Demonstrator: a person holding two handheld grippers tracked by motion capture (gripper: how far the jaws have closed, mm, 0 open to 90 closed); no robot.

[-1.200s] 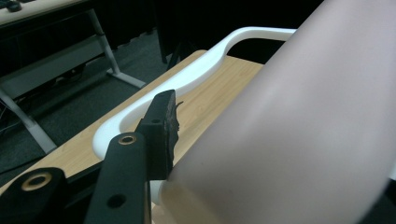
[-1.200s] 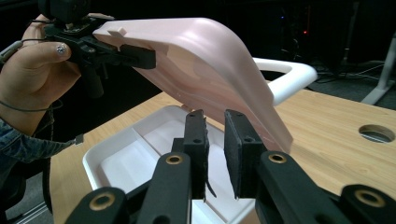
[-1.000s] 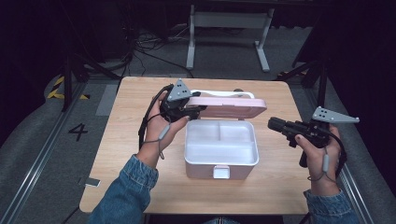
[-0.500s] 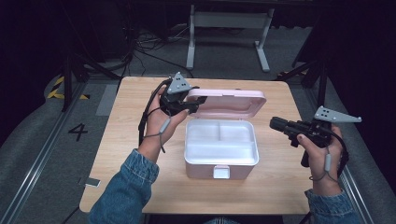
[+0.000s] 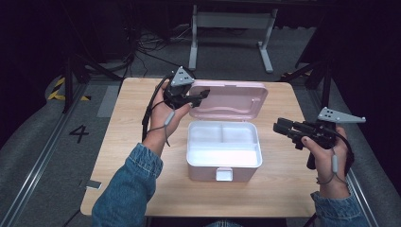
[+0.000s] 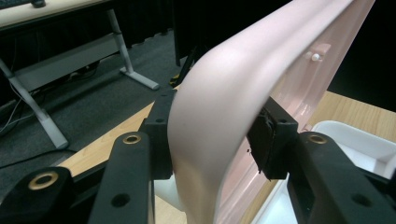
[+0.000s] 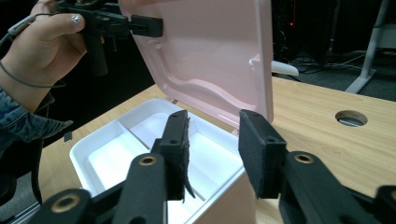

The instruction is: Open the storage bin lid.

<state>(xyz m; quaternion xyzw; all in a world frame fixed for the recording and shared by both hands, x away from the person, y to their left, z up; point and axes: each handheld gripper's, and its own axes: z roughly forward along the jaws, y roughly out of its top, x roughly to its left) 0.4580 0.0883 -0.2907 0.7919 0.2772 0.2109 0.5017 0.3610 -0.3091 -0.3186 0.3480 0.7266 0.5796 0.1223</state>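
A pink lunch box with a white, divided inside (image 5: 223, 151) stands open in the middle of the wooden table (image 5: 127, 137). Its pink lid (image 5: 231, 99) is tilted up at the back. My left gripper (image 5: 201, 97) is shut on the lid's left edge; in the left gripper view the pads (image 6: 264, 140) press the lid's rim (image 6: 215, 93) from both sides. My right gripper (image 5: 280, 128) hovers to the right of the box, pointing at it. Its jaws have just been opening and nothing is between them (image 7: 214, 144). Beyond them are the box (image 7: 135, 154), the lid (image 7: 205, 51) and the left gripper (image 7: 149, 25).
The table has a round cable hole (image 7: 351, 118) on its right side. A white handle (image 7: 282, 68) sticks out behind the lid. A metal desk frame (image 5: 231, 28) and cables lie on the dark floor behind the table. Bare wood surrounds the box.
The left gripper has moved up and back with the lid, which now stands more upright. The right hand has kept its place, and its jaws stand wider apart.
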